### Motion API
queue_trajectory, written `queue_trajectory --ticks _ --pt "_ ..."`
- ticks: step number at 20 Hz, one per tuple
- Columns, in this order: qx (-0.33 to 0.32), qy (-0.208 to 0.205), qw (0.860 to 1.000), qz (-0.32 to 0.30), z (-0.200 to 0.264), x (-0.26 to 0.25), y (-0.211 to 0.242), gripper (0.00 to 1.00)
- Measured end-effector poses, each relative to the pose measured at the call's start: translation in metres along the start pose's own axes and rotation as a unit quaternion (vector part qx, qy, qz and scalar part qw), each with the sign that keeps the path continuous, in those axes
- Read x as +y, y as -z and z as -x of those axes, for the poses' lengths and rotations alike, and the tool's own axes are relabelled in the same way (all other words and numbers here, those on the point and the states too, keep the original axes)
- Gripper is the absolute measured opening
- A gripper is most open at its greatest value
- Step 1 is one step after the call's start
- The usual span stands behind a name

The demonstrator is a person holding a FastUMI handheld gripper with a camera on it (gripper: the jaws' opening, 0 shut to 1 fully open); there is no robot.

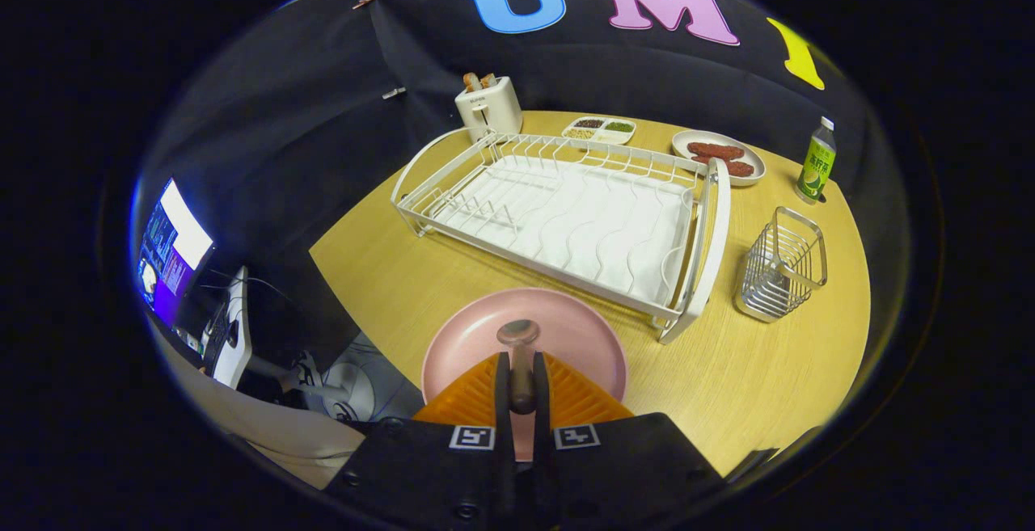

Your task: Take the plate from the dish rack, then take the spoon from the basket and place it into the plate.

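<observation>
Spoon is held in the tool, whose two fingers squeeze its handle from both sides, with the round end sticking out over the one pink plate. The plate sits on the desk near its front edge, just in front of the one white dish rack, which has nothing in it. One wire basket stands beside the rack toward the right edge. At the far edge are one toaster with bread in it, one small tray with four kinds of food, one dish with red pieces on it, and one green bottle.
</observation>
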State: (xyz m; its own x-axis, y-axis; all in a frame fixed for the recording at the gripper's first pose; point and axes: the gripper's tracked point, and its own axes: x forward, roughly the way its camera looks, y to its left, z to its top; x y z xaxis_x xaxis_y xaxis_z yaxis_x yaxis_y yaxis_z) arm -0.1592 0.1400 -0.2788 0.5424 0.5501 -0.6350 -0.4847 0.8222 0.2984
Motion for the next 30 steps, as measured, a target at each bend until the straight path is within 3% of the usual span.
queue_trajectory --ticks 5,9,12,13,14,15,16,20,25,30 --pt "0.049 0.005 0.999 0.003 -0.015 -0.001 0.035 0.14" --pt "0.062 0.009 0.998 -0.002 -0.018 -0.005 0.044 0.22" --pt "0.061 0.004 0.998 -0.005 -0.018 -0.003 0.042 0.39" --pt "0.063 0.001 0.998 -0.007 -0.018 -0.002 0.042 0.51" --pt "0.063 -0.001 0.998 -0.009 -0.017 -0.001 0.041 0.55" --pt "0.061 -0.001 0.998 -0.009 -0.015 0.000 0.039 0.69" --pt "0.059 -0.002 0.998 -0.010 -0.014 0.001 0.036 0.74" --pt "0.028 -0.002 0.999 -0.017 0.000 0.002 0.006 0.90" --pt "-0.056 0.036 0.998 0.006 0.031 -0.018 -0.071 0.92" --pt "-0.140 0.071 0.987 0.028 0.081 -0.038 -0.153 0.95"
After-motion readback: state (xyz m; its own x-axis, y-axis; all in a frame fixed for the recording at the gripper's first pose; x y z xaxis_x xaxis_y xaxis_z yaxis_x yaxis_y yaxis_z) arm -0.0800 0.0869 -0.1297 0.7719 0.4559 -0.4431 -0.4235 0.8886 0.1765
